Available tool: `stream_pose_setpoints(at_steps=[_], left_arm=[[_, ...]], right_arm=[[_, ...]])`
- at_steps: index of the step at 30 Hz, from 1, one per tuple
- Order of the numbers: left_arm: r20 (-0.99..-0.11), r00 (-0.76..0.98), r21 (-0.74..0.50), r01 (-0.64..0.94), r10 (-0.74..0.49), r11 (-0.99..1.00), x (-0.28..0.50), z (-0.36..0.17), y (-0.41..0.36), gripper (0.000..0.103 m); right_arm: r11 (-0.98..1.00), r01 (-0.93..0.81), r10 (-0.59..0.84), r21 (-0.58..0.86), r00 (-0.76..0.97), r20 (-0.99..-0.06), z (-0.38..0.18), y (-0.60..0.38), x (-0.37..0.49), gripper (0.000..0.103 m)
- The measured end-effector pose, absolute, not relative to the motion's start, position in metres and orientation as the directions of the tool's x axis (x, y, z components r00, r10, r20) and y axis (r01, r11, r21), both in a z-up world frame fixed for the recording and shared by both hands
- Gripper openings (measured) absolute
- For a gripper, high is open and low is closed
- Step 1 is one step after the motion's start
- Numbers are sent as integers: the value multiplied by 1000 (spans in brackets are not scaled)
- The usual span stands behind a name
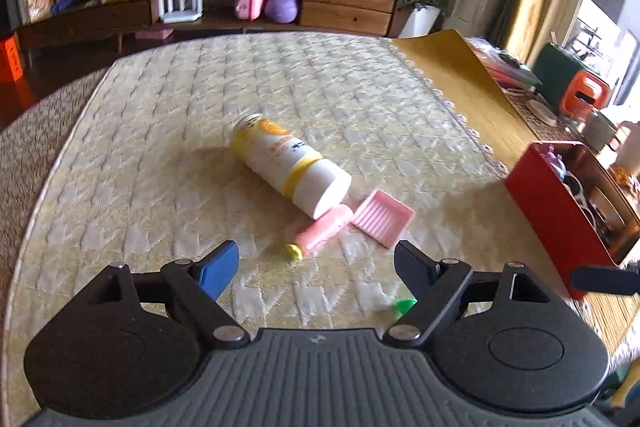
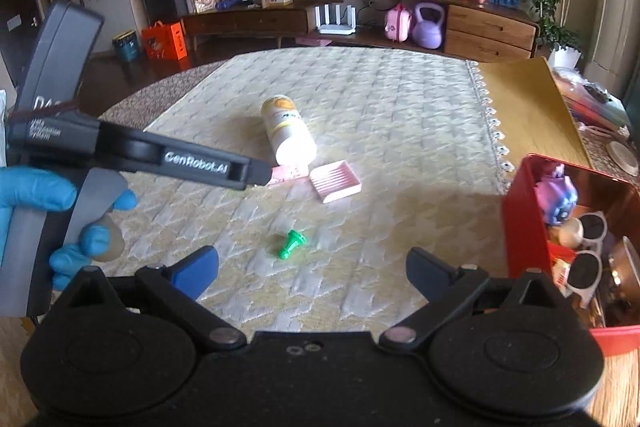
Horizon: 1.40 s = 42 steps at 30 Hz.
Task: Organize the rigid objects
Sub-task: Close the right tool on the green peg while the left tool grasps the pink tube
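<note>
Behind everything runs a low wooden sideboard carrying a purple kettlebell, a white router and potted plants. Nearer, a pale yellow quilted cloth covers the bench, and the loose things lie on it. A white bottle with yellow bands rests on its side near the middle of the cloth. Its flat white end touches a pink tube with a yellow tip, and a pink ribbed tray sits just beside that tube. A small green piece lies apart from them, closer to the cameras. On the right edge of the bench stands a red box, open at the top, with white-framed sunglasses and a purple toy inside. The left tool hangs over the cloth with its fingers spread and nothing between them; a blue-gloved hand grips its handle in the right wrist view. The right tool is likewise spread wide and empty, above the green piece.
</note>
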State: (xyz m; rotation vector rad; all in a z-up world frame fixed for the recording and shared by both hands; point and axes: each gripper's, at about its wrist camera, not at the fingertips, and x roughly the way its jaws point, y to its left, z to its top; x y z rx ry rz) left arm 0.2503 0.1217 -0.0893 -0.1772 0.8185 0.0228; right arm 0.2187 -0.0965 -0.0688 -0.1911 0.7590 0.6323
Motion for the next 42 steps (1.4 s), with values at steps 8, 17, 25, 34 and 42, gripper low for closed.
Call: stream_pose_setpoints(at_steps=[8, 17, 25, 34, 42], left_arm=[[-736, 676, -150, -109, -37, 983, 269, -110, 128, 85], [-736, 676, -135, -95, -36, 986, 283, -128, 128, 85], [-714, 696, -119, -23, -70, 993, 289, -133, 120, 65], [-698, 713, -87, 8, -67, 996, 291, -135, 115, 38], [-703, 703, -121, 27, -105, 992, 282, -133, 114, 18]], right_arm=[[792, -607, 452, 70, 504, -736, -90, -77, 238, 92], [785, -615, 447, 81, 471, -761, -109, -54, 254, 77], [777, -623, 447, 92, 443, -777, -119, -46, 263, 57], [771, -630, 454, 91, 445, -772, -122, -41, 264, 36], [765, -643, 430, 33, 472, -769, -122, -38, 254, 23]])
